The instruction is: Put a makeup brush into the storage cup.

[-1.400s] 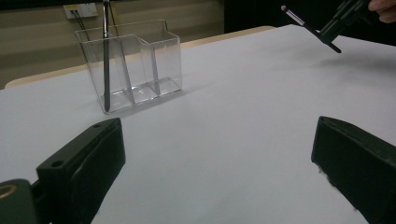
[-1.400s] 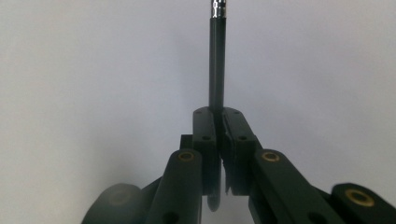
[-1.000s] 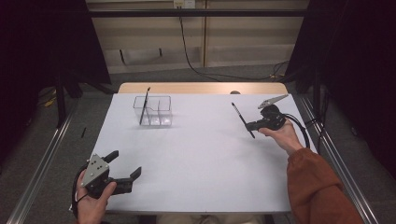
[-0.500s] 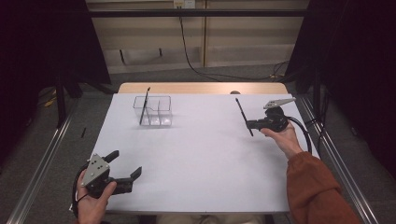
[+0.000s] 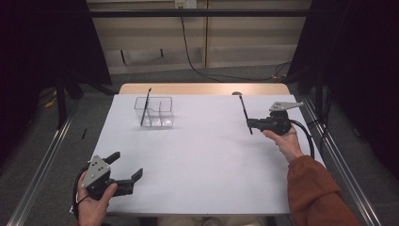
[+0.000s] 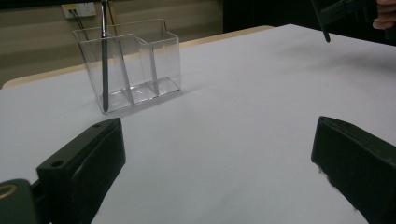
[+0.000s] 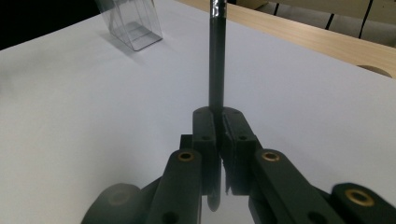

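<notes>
my left gripper rests on the table, near of the clear organizer, fingers spread wide on nothing. right of the organizer, my right gripper pinches a dark pen, which sticks out beyond my fingers.

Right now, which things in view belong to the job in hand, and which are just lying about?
In the job:
- dark pen, clamped upright in the right gripper
- clear organizer, with another pen standing in its end compartment

Just there:
- left gripper, jaws open, holding nothing
- white table
- wall cable on the floor behind
</notes>
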Available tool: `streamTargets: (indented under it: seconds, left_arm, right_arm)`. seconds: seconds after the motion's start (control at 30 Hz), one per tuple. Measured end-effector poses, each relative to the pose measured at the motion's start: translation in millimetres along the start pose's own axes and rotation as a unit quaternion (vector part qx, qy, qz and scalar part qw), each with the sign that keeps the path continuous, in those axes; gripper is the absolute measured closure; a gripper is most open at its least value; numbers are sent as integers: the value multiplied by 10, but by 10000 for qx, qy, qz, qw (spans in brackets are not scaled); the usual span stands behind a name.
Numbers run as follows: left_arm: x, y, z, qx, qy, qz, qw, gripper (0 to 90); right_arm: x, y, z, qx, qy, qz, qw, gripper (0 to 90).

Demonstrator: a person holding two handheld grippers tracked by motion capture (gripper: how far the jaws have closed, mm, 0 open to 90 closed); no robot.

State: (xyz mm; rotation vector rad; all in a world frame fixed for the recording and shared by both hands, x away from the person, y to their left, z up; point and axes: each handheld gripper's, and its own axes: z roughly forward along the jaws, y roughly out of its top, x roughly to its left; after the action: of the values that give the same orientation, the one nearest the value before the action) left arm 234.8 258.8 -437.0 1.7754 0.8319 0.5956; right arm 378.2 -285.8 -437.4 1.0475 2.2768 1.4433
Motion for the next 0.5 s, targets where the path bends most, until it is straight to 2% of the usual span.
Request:
streamTargets:
  seconds: [0.5]
  left_arm:
    - [-3, 5, 5, -21, -8, -8, 10000, 28]
  right_arm:
    - [225, 5, -94, -261, 184, -83, 9995, 848]
